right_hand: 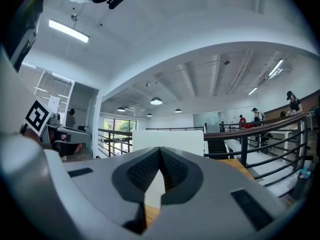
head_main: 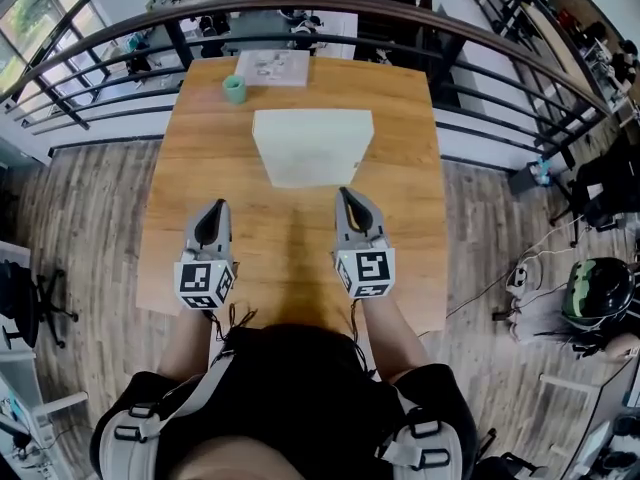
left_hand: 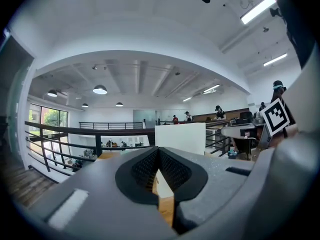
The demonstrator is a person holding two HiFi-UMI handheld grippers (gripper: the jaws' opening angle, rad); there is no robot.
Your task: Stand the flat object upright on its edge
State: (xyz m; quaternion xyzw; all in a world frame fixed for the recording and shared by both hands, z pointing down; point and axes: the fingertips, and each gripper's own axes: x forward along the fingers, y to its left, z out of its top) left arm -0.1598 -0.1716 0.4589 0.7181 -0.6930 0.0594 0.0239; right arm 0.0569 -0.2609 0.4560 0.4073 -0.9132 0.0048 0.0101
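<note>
A white flat board (head_main: 312, 146) stands upright on its edge in the middle of the wooden table (head_main: 410, 218), its broad face towards me. In the left gripper view the white board (left_hand: 180, 135) rises straight ahead beyond the jaws, and the right gripper view shows the board (right_hand: 167, 139) the same way. My left gripper (head_main: 218, 204) hovers near the table's front left, shut with nothing in it. My right gripper (head_main: 344, 192) is shut and empty too, just in front of the board's right part and apart from it. Both point about level at the board.
A small green cup (head_main: 234, 89) and a printed sheet (head_main: 274, 67) lie at the table's far edge. A dark metal railing (head_main: 300, 8) curves behind the table. Wooden floor lies to either side, with a helmet (head_main: 598, 290) on it at the right.
</note>
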